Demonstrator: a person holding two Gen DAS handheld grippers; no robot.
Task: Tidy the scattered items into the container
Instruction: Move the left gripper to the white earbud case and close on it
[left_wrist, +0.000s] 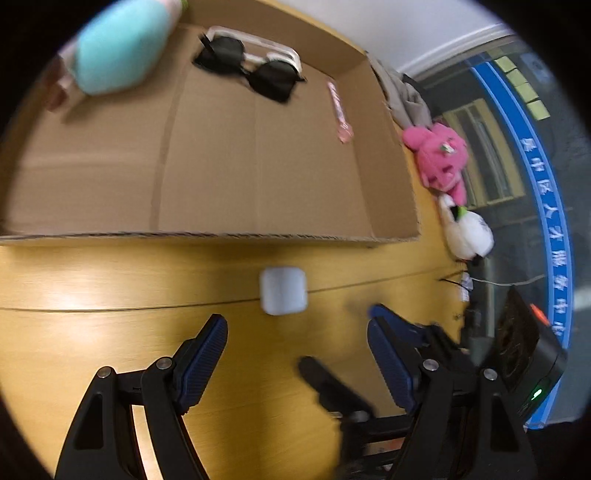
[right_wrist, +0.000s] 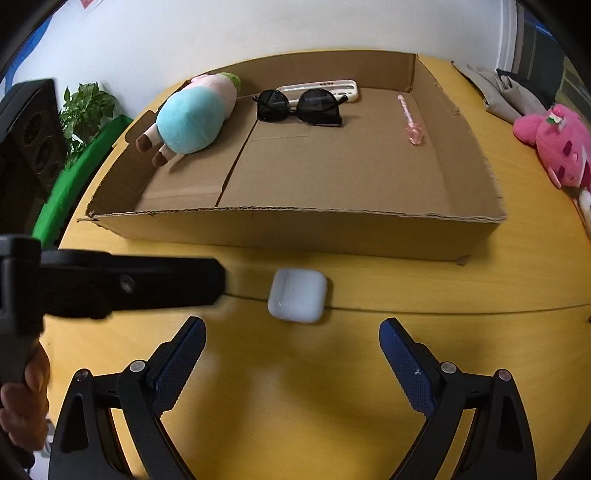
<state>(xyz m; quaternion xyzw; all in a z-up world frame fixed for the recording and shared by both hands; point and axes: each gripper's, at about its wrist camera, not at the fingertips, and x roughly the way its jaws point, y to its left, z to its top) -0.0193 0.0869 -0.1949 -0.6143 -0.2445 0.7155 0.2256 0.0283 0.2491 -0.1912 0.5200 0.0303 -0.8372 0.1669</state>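
A small white rounded-square plastic case, much like an earbud case, is seen lying on the yellow wooden tabletop just in front of the near wall of the shallow brown cardboard box, at the centre of the right wrist view and a little below centre in the left wrist view. The right gripper is held just short of the case with its blue-padded fingers spread wide and nothing between them; the left gripper is likewise spread and empty, its body crossing the left edge of the right wrist view. The step in hand is judged to be the approach to this case. A short advance is called for next, then a closing on its smooth, rounded sides, which may slip, then a lift over the box wall. Already placed in the box are a blue and pink plush toy at upper left, black sunglasses, a white remote control touching them behind, and a pink pen to the right. A pink plush toy lies outside the box at the right edge, possibly still to be gathered. White characters on a blue band at the right of the left wrist view are too blurred to be read; no brand is legible.
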